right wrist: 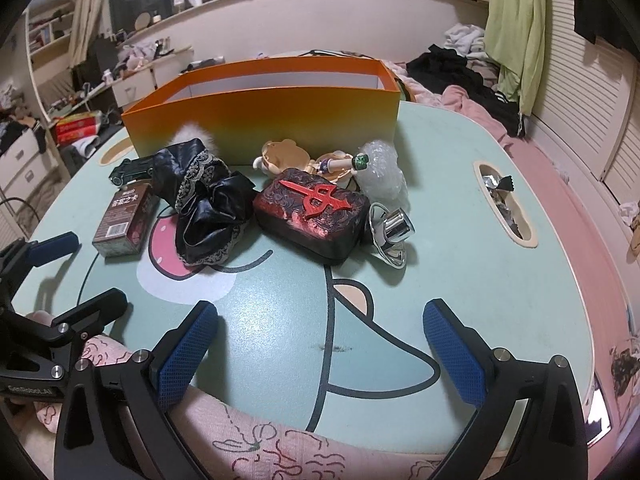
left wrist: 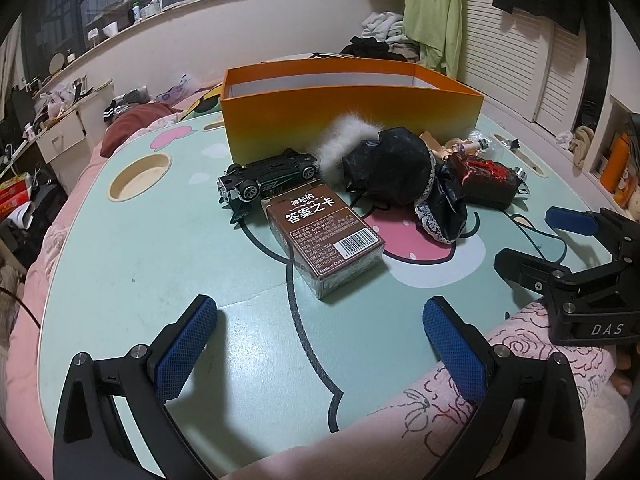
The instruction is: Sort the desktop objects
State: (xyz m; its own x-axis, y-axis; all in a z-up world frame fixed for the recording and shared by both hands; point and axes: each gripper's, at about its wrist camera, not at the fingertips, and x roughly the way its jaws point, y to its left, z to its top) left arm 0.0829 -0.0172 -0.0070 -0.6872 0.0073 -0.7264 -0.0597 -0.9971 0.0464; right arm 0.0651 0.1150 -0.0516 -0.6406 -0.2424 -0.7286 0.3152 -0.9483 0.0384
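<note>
An open orange box (left wrist: 352, 120) (right wrist: 260, 116) stands at the back of the mint table (left wrist: 160, 260). In front of it lie a black toy car (left wrist: 268, 178), a brown card box (left wrist: 324, 236) (right wrist: 124, 220), a black lace cloth (left wrist: 400, 172) (right wrist: 208, 208) with white fur, a red-and-black case (right wrist: 312, 212) (left wrist: 488, 184), a small doll figure (right wrist: 280, 156), bubble wrap (right wrist: 380, 168) and a silver metal piece (right wrist: 394, 236). My left gripper (left wrist: 320, 344) (right wrist: 80, 276) is open and empty, just short of the card box. My right gripper (right wrist: 320, 344) (left wrist: 536, 240) is open and empty, short of the case.
The table has a round cup hole (left wrist: 140, 176) at the left and a slot (right wrist: 504, 200) with foil wrappers at the right. A pink patterned cloth (right wrist: 280, 448) lies along the near edge. Pink bedding, clothes and cluttered drawers surround the table.
</note>
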